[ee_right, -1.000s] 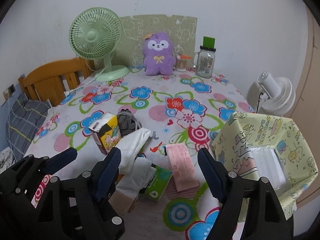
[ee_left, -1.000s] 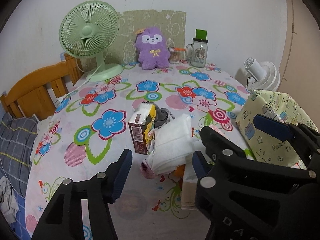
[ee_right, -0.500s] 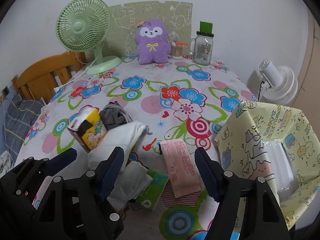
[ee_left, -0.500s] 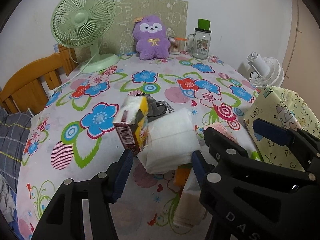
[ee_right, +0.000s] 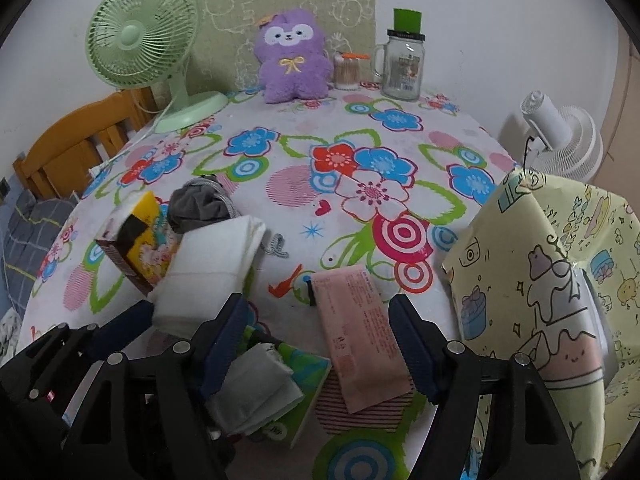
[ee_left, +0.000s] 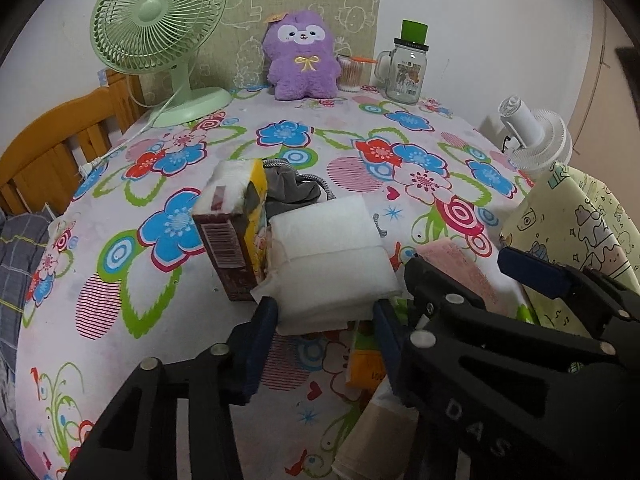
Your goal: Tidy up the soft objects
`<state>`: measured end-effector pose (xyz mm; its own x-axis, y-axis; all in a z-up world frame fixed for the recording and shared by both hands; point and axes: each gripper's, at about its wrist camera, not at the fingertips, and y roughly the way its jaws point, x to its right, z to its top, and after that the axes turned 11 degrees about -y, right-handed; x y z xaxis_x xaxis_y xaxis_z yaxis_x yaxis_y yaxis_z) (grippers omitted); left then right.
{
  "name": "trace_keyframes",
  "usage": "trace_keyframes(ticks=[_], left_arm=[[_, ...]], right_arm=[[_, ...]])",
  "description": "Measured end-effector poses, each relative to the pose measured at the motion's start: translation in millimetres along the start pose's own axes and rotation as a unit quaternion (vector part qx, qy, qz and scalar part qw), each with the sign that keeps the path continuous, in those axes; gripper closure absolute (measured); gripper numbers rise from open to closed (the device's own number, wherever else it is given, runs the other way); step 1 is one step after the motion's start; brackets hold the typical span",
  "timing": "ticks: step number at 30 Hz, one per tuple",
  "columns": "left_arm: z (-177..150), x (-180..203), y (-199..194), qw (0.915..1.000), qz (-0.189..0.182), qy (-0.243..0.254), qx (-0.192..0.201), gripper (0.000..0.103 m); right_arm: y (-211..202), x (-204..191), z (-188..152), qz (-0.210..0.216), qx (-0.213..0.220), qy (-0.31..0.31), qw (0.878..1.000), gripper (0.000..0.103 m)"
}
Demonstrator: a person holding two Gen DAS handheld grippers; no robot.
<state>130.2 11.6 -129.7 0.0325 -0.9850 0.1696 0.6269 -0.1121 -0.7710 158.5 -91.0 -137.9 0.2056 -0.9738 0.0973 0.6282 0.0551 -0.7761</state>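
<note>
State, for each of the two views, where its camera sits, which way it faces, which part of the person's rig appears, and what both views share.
Left wrist: rides the left hand-held gripper, facing the white tissue pack; the right hand-held gripper shows at right.
Right wrist: rides the right hand-held gripper, facing the pink packet; the left one shows lower left.
Shared: purple plush toy, green fan.

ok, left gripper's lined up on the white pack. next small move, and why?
Probably ease the left gripper forward a little, then close. Its fingers are open and already flank the near edge of the white folded soft pack, but neither looks to be pressing it. The right gripper hangs open over the pink flat packet, so it isn't in the way.
</note>
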Motion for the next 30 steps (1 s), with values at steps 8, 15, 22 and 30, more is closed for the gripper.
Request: trace_keyframes(ticks=[8,15,22,30], left_arm=[[0.2,3.0,2.9,1.0000,-0.003,0.000,-0.002,0.051],[1.2,5.5,7.7,0.9997,0.023,0.003,-0.001,0.024],[1.3,6.0,11.9,0.9997,0.025,0.007,0.000,0.035],[-0.4,11.5,7.9,0.9996,-0.023,0.001,-0.014,0.071]], right_arm=[[11.5,8.7,-0.9,-0.005,-0.010,0.019,1.000,0.027],[22.3,16.8,-3.9,0.014,-0.025,0.042,0.999,0.039],[24.3,20.1,-4.3,0.003,-0.021,0.044,0.999,0.065],[21.8,24.4,-3.5,0.000,-0.020,0.042,0.999,0.076]])
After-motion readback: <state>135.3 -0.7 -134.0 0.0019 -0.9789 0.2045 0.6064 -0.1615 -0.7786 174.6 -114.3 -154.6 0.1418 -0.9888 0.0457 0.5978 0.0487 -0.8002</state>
